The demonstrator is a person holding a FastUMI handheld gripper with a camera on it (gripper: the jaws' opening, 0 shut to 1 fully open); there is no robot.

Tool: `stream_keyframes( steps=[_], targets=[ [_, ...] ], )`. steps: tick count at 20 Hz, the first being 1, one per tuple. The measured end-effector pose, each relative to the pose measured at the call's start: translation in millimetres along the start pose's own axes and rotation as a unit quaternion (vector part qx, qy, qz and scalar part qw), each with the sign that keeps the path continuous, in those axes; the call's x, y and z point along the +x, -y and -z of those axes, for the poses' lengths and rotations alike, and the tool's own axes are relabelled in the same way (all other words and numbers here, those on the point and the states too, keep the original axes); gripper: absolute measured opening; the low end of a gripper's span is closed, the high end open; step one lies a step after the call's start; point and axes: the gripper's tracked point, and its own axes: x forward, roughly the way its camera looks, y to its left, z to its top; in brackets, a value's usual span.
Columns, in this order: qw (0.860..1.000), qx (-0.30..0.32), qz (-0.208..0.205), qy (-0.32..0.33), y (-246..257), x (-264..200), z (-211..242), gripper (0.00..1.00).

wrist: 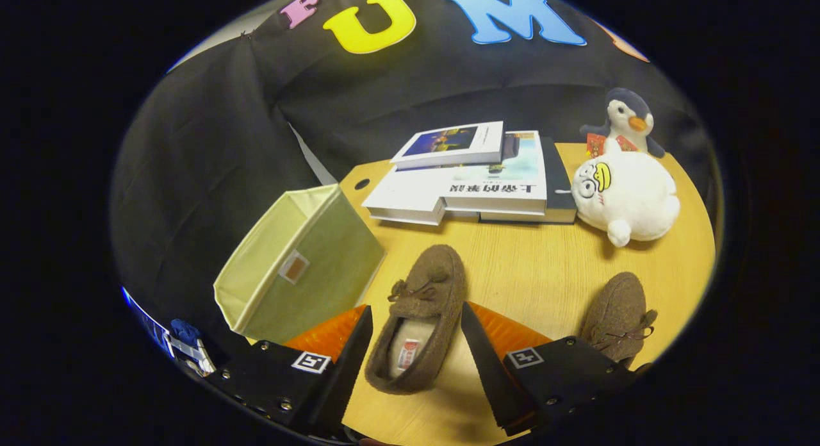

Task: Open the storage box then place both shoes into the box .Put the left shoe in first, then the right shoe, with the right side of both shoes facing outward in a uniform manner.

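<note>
Wooden worktop point(525, 266) against the booth's black cloth wall, and it's a pretty busy little setup. Storage box point(301, 266) sits ahead of the claw and off to its left, right at the worktop's edge, tipped so its open mouth faces up and away to the left. It looks already opened out, so my guess is that part of the job is done and nothing's in it yet as far as I can see.

Claw point(416, 350) is spread wide, with one brown shoe point(419, 318) lying right between the fingers, heel toward the claw and toe pointing away. Neither finger seems to be pressing on it; there's a visible gap on each side, so I'd call this lined up for a grab rather than holding. Makes sense to straddle it lengthwise like that, since squeezing the sides gives a firm hold on a soft slipper.

Second shoe point(618, 318) is off to the right of the claw, just beyond the right finger, well apart from the first.

Farther out beyond the fingers: a stack of books point(474, 177), a white plush toy point(628, 199), and a penguin toy point(631, 119) behind it. Just clutter, I think.
</note>
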Motion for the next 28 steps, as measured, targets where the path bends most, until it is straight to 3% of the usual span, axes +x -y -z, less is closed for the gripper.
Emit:
stream_keyframes(
  steps=[6,12,14,20,28],
  targets=[
    [0.998,-0.01,0.033,-0.056,19.9,43.3,30.0,0.85],
    [0.995,-0.027,0.063,-0.074,35.4,80.5,28.1,0.82],
    [0.994,-0.026,0.064,-0.079,32.8,87.2,30.6,0.75],
    [0.991,-0.014,0.103,-0.087,39.4,81.4,22.5,0.04],
    [0.994,0.009,0.076,-0.073,9.1,20.2,-27.9,0.04]
  ],
)
